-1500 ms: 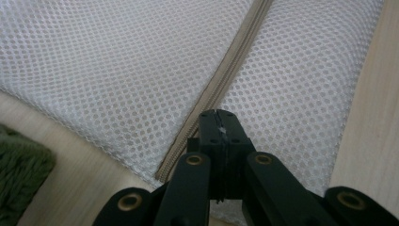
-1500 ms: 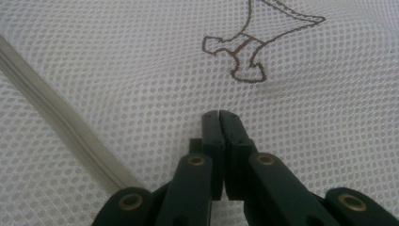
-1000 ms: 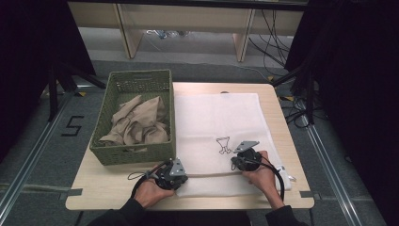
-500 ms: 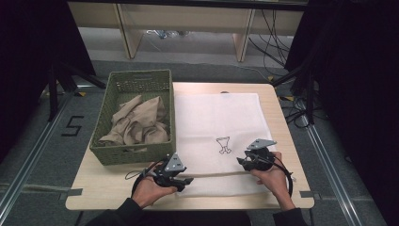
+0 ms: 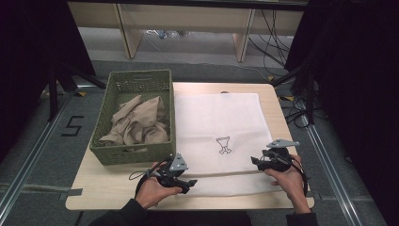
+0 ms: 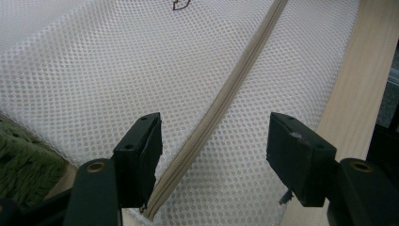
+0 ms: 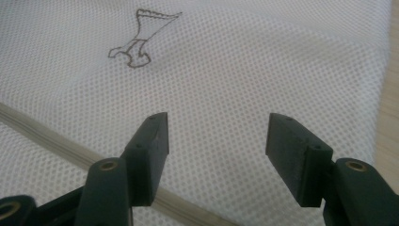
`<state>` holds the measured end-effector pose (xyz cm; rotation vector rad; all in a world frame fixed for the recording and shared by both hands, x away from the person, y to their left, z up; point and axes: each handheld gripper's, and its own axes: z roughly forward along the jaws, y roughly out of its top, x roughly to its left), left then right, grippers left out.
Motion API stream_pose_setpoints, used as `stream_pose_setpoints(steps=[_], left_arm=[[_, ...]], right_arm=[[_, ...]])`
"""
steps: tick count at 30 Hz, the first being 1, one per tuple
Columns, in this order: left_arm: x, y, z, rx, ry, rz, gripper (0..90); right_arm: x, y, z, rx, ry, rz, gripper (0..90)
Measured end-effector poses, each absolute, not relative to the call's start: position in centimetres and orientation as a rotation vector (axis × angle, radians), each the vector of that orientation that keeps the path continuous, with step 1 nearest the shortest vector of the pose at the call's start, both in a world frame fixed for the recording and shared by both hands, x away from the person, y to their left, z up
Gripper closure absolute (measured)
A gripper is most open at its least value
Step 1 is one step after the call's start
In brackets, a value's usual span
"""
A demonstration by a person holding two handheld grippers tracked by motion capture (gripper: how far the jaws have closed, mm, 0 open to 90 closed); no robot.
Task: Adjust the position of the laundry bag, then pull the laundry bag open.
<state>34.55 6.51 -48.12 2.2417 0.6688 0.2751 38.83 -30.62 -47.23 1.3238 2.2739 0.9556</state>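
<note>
A white mesh bag [image 5: 219, 132] with a small dark drawn logo [image 5: 223, 144] lies flat on the wooden table [image 5: 277, 101]. Along its near edge runs a beige zipper [image 6: 226, 96]. My left gripper [image 5: 189, 182] sits at the bag's near left corner, open, with the zipper's end lying between its jaws [image 6: 214, 136]. My right gripper [image 5: 254, 161] hovers over the bag's near right part, open and holding nothing [image 7: 216, 136]. In the right gripper view the logo [image 7: 141, 40] lies ahead and the zipper [image 7: 47, 136] crosses at lower left.
A green woven basket [image 5: 134, 153] stands left of the bag, touching its edge, with crumpled beige cloth [image 5: 139, 122] inside. The basket's side [image 6: 23, 165] appears beside my left jaw. Bare wood [image 6: 362, 84] borders the bag's near edge. Cables trail from both grippers.
My right gripper has slid to the right along the bag's near part, away from the logo. The left gripper has shifted only slightly, staying at the near left corner.
</note>
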Motion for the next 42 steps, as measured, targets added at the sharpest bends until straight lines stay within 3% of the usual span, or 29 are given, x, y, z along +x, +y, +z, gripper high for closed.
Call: stream_pose_setpoints(steps=[31, 34, 42], left_arm=[[34.3, 5.7, -47.8, 2.24, 0.672, 0.255, 32.8], [34.4, 5.8, -47.7, 2.248, 0.658, 0.27, 32.7], [34.4, 5.9, -47.6, 2.248, 0.657, 0.275, 32.5]], right_arm=[[35.4, -39.3, -47.9, 1.538, 2.135, 0.843, 42.4], [35.1, -39.1, -47.8, 1.683, 2.113, 0.809, 41.8], [35.3, -38.1, -48.5, 1.669, 2.208, 0.763, 37.0]])
